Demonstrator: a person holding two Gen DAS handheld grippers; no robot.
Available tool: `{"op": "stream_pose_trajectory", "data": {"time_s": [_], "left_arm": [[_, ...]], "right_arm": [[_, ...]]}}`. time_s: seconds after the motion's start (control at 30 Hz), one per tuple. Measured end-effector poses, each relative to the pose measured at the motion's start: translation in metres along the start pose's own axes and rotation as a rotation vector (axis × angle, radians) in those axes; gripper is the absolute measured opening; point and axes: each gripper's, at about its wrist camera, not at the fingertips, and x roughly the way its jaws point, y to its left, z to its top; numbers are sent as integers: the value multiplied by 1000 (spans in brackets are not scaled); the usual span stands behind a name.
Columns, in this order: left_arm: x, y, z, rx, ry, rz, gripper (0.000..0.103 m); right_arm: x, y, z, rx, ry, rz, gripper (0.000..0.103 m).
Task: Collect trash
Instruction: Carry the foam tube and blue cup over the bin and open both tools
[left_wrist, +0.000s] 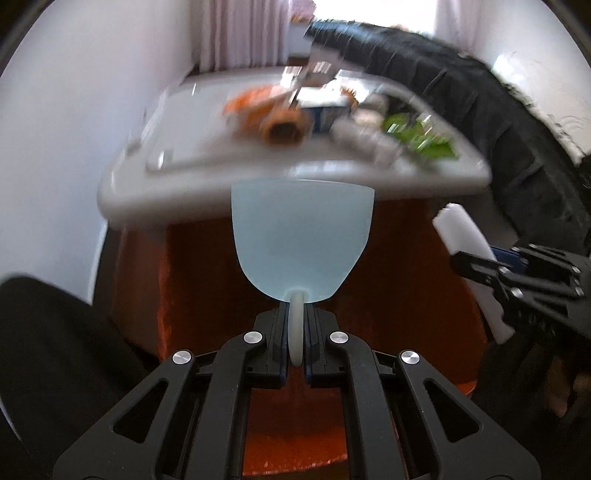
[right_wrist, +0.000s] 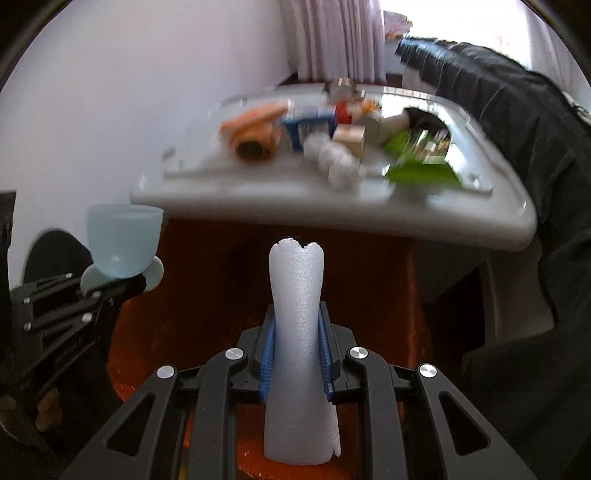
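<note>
My left gripper (left_wrist: 296, 332) is shut on the round white base of a pale blue plastic cup (left_wrist: 301, 240), held upright in front of me; cup and gripper also show at the left of the right wrist view (right_wrist: 123, 240). My right gripper (right_wrist: 296, 354) is shut on a white foam tube (right_wrist: 297, 332) that stands up between the blue pads. Both are held below and in front of a white table (left_wrist: 258, 181) (right_wrist: 332, 210). On it lies blurred trash: an orange box (right_wrist: 255, 133), a blue-white carton (right_wrist: 306, 127), crumpled white paper (right_wrist: 338, 158) and a green wrapper (right_wrist: 421, 170).
A black garment (right_wrist: 517, 122) hangs along the table's right side. An orange-red surface (left_wrist: 207, 280) lies under the table. White walls and pink curtains (right_wrist: 340, 37) stand behind. A dark round object (left_wrist: 48, 350) sits at the lower left.
</note>
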Motion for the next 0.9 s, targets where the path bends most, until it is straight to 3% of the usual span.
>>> {"op": "stream_pose_trajectory", "data": {"time_s": [0.2, 0.33, 0.53, 0.6, 0.63, 0.67, 0.7, 0.73, 0.9], "left_arm": [[65, 15, -7, -66, 156, 81, 5], [103, 21, -16, -96, 261, 95, 5], [109, 21, -19, -107, 286, 103, 5], [109, 19, -20, -106, 292, 115, 6], [111, 20, -19, -108, 299, 122, 13], [111, 19, -19, -115, 312, 130, 23], [112, 18, -14, -122, 316, 141, 52], [110, 18, -13, -125, 307, 153, 69], [94, 12, -9, -127, 237, 152, 73]], "right_arm": [[41, 1, 8, 8, 86, -43, 21], [83, -6, -2, 48, 195, -57, 21], [98, -14, -5, 76, 245, -70, 25], [99, -16, -5, 78, 249, -74, 33], [99, -16, -5, 78, 254, -75, 44], [99, -18, -4, 81, 252, -81, 62], [97, -19, -3, 83, 238, -91, 71], [93, -21, -2, 90, 213, -98, 71], [80, -34, 1, 146, 162, -93, 71]]}}
